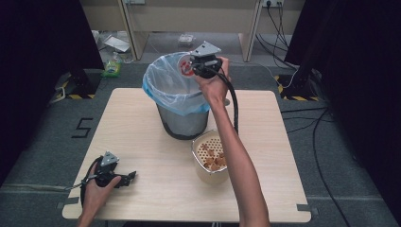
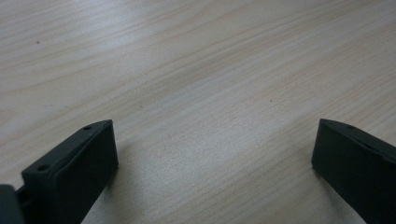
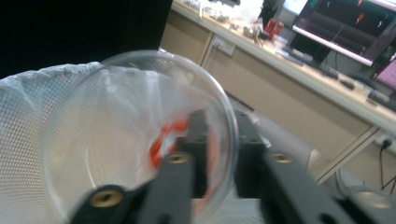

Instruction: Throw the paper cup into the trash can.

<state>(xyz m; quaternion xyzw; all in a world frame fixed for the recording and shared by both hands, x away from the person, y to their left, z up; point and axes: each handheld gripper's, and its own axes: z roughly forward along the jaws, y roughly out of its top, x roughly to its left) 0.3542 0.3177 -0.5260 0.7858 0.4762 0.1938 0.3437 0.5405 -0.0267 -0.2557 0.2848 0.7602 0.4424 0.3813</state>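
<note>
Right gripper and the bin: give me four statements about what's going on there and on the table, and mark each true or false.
1. The right gripper pinches the rim of a clear bowl. True.
2. The bowl is held over the beige strainer pot. False: it is tipped over the lined bin.
3. The left gripper rests open on the table. True.
4. The strainer pot is empty. False: brownish pieces lie in it.

Wooden table (image 1: 156, 156) bears lined bin (image 1: 182, 101) and perforated pot (image 1: 211, 158).
</note>
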